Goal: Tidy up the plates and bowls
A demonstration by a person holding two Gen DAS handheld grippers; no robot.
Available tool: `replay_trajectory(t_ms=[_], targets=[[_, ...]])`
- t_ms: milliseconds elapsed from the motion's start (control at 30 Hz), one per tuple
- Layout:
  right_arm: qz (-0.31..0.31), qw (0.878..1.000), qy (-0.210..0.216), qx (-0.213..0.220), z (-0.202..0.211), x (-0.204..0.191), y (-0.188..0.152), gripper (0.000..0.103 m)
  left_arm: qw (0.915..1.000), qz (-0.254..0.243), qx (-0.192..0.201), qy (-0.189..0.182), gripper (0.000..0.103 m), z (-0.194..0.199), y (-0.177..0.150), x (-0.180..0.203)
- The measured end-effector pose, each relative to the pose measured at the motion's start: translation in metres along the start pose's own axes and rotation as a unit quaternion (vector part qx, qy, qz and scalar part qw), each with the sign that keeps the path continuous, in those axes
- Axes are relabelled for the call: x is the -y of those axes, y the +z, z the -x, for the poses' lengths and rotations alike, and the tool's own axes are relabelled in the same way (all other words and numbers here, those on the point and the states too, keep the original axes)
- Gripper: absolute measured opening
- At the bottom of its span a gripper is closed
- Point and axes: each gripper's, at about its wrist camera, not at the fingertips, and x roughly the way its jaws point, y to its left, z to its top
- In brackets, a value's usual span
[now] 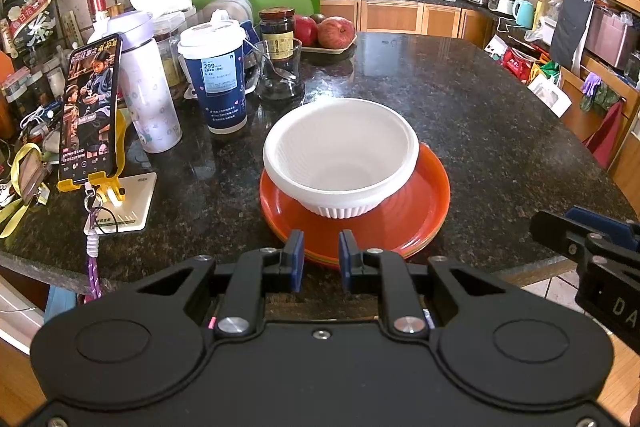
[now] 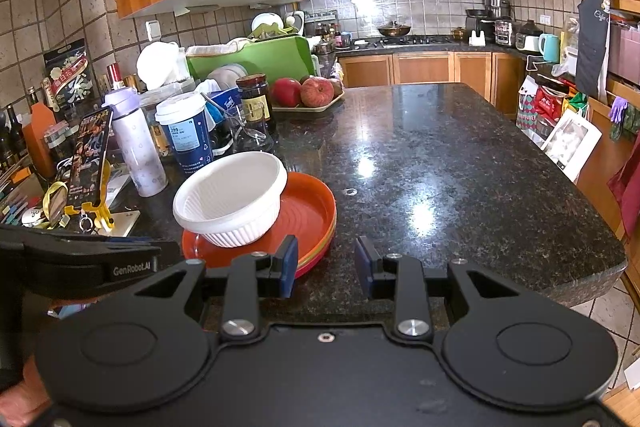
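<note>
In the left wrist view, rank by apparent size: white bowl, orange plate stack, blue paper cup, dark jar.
1. orange plate stack
2. white bowl, nearly as wide
3. blue paper cup
4. dark jar, though it stands farther back, so its true size is unsure.

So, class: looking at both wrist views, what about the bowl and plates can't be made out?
- Plate count: the orange plates show only stacked rims; in the left wrist view the left gripper covers the near edge.
- Plate centre: hidden under the white bowl in both views.
- Bowl count: one or several nested, unclear.
- Right gripper: its body hides the counter's near edge.
</note>
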Motion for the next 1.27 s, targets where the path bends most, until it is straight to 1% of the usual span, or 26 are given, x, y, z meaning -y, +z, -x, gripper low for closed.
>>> replay_trajectory(t_ms=[1267], targets=[[0.002,1.000,0.006,-0.001,0.000,0.001,0.000,0.033,0.9999,0.001,-0.004,0.012,0.026,0.005,-0.003,0.011]])
